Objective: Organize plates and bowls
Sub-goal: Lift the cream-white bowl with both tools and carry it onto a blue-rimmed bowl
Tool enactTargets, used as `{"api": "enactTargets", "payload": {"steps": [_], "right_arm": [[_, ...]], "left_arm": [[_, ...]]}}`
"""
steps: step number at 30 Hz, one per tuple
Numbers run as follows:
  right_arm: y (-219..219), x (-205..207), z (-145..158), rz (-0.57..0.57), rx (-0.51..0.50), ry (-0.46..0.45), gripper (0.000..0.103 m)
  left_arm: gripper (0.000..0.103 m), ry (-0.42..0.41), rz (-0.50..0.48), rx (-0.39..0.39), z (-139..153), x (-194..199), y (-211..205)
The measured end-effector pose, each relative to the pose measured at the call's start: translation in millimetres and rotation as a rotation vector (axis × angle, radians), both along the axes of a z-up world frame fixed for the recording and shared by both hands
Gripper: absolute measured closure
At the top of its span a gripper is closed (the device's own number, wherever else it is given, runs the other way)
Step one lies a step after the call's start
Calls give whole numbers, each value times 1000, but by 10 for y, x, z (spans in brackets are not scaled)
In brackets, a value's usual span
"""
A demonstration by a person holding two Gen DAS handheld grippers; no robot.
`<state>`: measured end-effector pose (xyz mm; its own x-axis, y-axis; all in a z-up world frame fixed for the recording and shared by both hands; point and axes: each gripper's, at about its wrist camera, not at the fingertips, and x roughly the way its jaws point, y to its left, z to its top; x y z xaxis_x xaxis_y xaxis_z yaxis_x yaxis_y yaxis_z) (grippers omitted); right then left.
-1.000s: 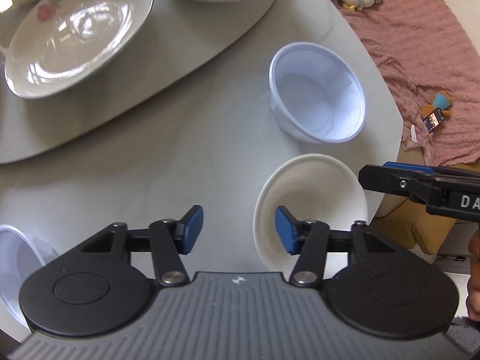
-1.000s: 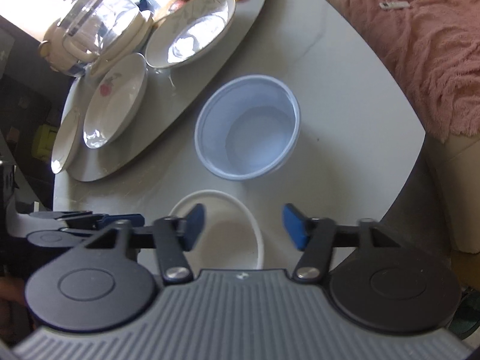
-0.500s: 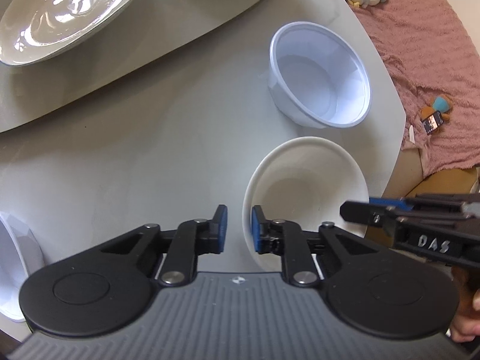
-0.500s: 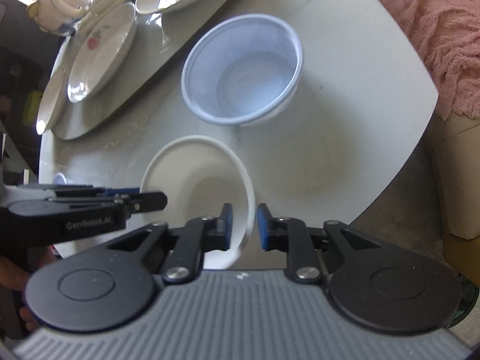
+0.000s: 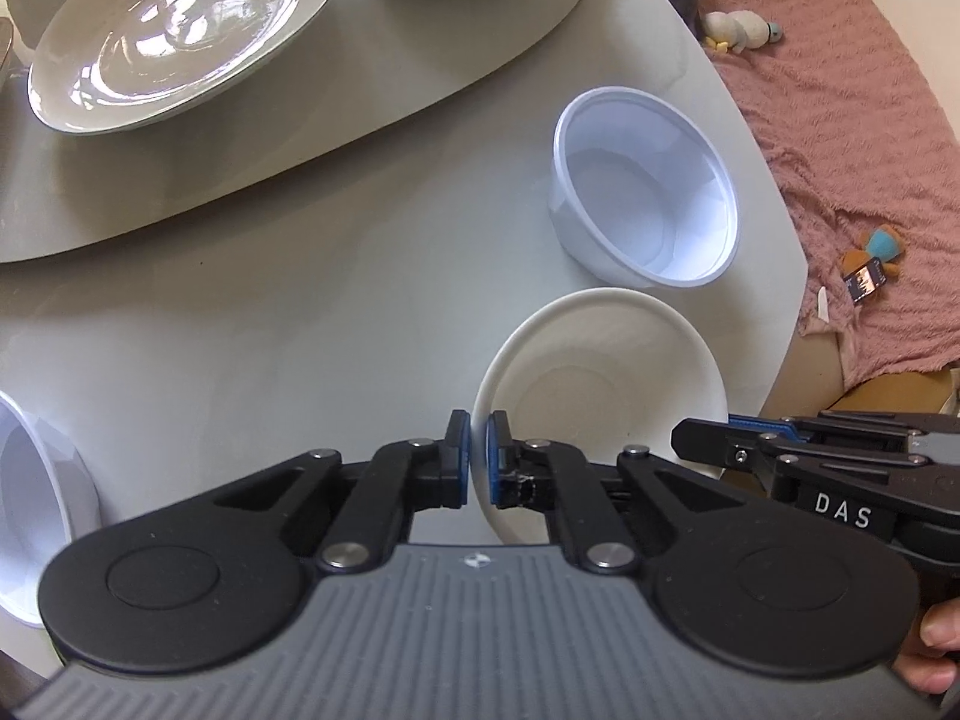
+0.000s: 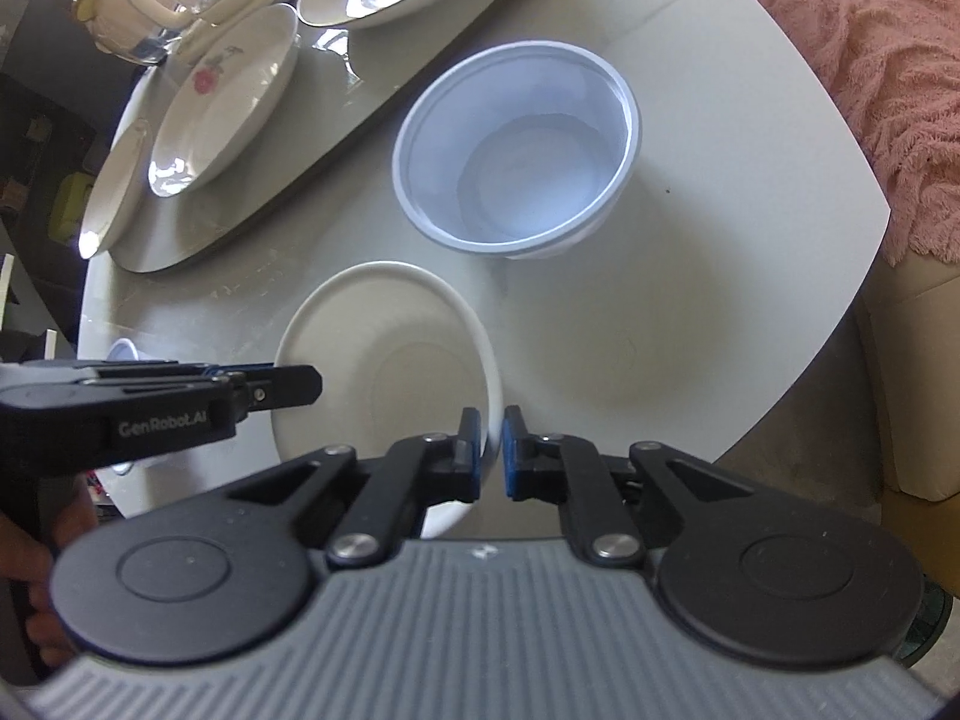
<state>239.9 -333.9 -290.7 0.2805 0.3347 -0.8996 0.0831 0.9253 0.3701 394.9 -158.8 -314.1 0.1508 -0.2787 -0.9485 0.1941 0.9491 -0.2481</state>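
Both our grippers clamp the white bowl (image 5: 600, 396) — left gripper (image 5: 478, 459) on its left rim, right gripper (image 6: 492, 453) opposite; plastic bowl (image 6: 516, 150) sits just beyond on the table (image 5: 300, 312).

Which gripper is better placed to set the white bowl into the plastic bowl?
Probably the right gripper: its jaws pinch the white bowl on the rim side nearer the plastic bowl. The left gripper clamps the opposite rim, farther away.
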Motion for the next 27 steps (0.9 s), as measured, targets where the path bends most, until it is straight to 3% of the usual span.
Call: {"api": "enactTargets", "payload": {"steps": [9, 27], "right_arm": [[-29, -63, 190, -11, 24, -24, 93], [96, -66, 898, 55, 58, -170, 93]], "left_arm": [[96, 12, 17, -67, 225, 30, 139], [96, -47, 110, -117, 1158, -217, 492]]}}
